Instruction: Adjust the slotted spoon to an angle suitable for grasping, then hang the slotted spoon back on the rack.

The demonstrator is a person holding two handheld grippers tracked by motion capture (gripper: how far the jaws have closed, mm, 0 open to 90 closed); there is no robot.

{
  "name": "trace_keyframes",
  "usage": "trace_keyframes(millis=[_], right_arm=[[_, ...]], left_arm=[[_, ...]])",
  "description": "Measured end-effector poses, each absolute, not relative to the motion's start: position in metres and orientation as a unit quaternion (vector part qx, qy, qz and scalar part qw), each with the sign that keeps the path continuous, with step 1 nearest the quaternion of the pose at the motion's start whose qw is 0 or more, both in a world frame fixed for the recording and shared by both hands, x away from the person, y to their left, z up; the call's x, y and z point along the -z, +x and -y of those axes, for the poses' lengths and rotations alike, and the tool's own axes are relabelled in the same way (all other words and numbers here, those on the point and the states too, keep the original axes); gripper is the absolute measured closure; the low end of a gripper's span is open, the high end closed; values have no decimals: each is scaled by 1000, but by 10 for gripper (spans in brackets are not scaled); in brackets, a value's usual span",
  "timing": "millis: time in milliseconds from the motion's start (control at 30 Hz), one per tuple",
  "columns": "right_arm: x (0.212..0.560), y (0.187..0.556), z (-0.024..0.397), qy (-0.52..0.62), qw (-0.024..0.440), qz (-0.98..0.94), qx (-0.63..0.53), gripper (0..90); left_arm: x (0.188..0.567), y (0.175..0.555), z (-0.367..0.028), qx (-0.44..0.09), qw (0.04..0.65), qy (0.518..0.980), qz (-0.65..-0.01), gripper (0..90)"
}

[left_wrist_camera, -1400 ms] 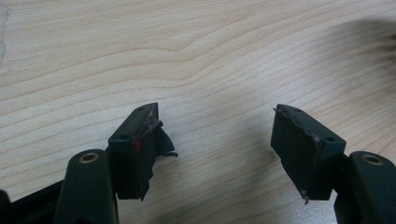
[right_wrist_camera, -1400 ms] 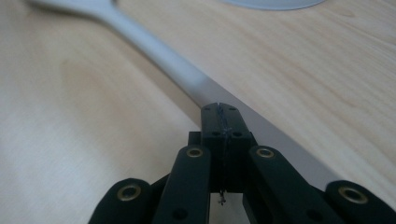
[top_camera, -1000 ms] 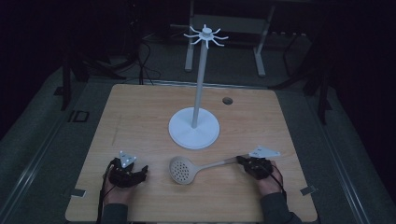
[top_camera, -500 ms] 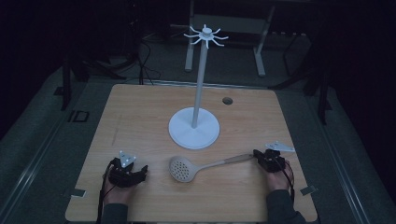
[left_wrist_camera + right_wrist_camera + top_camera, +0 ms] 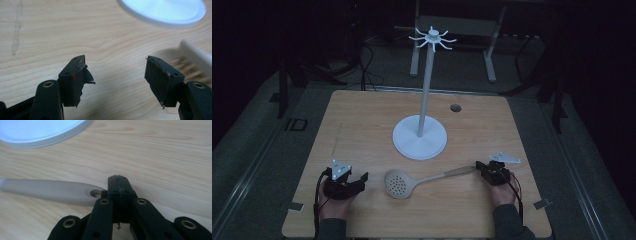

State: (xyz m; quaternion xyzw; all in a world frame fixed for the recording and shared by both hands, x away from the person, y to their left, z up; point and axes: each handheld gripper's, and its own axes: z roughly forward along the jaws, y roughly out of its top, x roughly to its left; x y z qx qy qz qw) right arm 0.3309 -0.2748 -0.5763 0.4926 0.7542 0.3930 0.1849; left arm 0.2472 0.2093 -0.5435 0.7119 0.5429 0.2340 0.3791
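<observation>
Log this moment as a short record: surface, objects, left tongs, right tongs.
surface: wooden table
stand: white hook stand, upright mid-table
skimmer: slotted spoon lying flat, handle end beside right tongs
left tongs: jaws apart, nothing between them
right tongs: jaws closed, empty, beside the handle's hanging hole

High view: I look forward and down over the table (image 5: 362, 115).
Gripper views: close to wood; both share the stand base (image 5: 165, 11).
</observation>
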Motion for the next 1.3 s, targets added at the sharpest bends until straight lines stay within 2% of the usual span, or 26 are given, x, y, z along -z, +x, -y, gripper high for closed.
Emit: trace_keyframes(millis=[433,833,867,1300], right_arm=[[576,320,220,424,164,-795,-402,900],[570,325,254,441,227,-763,-415,857],[571,326,262,448,235,-758,-412,831],[573,329,277,455,222,-744,-437,702]], left_arm=[[520,241,-197,-251,407,714,-512,346],[521,240,-196,-240,402,725,-505,355],[523,240,-191,-234,399,734,-497,355],[512,250,-175,-226,394,758,-469,365]])
